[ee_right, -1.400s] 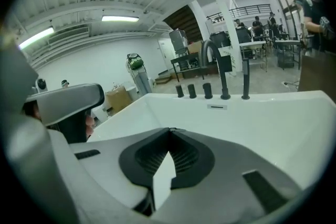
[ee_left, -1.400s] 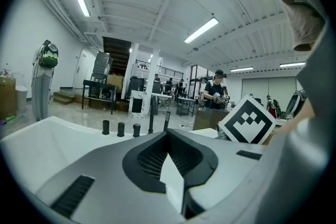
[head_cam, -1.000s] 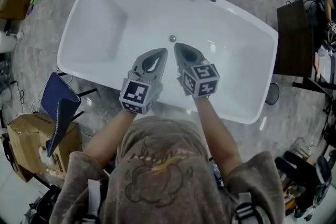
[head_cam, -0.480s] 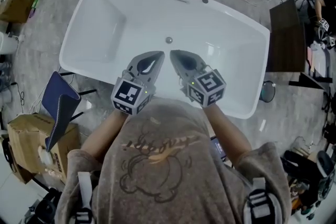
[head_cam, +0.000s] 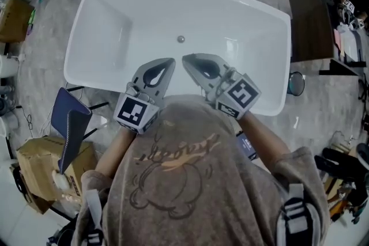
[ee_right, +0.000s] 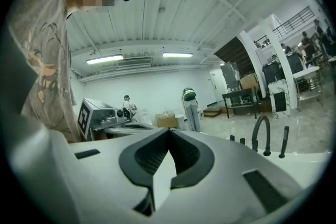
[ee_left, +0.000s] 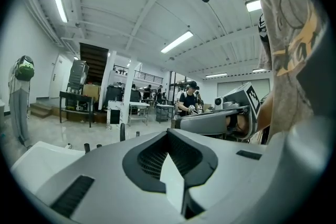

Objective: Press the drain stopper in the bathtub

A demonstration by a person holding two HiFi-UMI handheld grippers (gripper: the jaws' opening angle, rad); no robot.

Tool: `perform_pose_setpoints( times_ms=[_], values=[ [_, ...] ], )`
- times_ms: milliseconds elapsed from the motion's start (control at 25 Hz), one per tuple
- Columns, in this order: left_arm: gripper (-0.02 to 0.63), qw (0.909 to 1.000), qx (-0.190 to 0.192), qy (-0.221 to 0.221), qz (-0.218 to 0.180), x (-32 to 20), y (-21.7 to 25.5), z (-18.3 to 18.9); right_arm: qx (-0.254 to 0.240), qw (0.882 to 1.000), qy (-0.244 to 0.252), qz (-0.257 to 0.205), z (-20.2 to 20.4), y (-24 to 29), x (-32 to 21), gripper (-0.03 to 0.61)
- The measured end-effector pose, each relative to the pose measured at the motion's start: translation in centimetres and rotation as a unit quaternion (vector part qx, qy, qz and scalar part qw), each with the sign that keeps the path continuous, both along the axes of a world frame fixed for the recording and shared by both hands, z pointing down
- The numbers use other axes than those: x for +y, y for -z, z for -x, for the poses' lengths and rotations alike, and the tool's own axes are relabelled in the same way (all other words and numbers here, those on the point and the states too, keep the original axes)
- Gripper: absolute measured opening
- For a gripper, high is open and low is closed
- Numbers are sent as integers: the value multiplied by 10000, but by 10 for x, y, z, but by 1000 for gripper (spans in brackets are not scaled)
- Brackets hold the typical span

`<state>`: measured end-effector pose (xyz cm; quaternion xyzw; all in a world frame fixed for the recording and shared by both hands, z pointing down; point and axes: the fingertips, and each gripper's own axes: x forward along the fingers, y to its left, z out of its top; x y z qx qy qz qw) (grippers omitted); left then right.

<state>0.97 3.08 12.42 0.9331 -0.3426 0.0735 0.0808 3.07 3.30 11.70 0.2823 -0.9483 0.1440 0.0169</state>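
left gripper [head_cam: 167, 63], right gripper [head_cam: 189, 60] both pinched closed, empty — blunt tips i can press the drain stopper [head_cam: 180, 39] with.

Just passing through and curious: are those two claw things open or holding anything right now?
Left gripper: closed, holding nothing.
Right gripper: closed, holding nothing.

The drain stopper [head_cam: 181, 39], toward 12 o'clock in the head view, is too small to tell whether it sits raised or pressed down. The person's hooded head [head_cam: 173, 176] hides the near rim of the bathtub [head_cam: 253, 14] at 6 o'clock and most of both forearms. In their own views, the bodies of the left gripper [ee_left: 168, 134] and the right gripper [ee_right: 169, 132] cover the tub's inside, stopper included.
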Motion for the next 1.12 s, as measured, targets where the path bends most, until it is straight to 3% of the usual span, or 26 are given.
perform_pose_setpoints(
  times_ms=[240,680,1120],
  values=[
    [9,9998,-38,24,-177,2,2,9,-133,9993,195,-293,9,2,4,-2],
    [9,9998,-42,102,-175,18,-7,6,-117,9971,692,-303,21,0,36,-2],
    [9,9998,-94,173,-54,14,-9,11,-110,9966,765,-288,22,-1,38,-2]
  ],
)
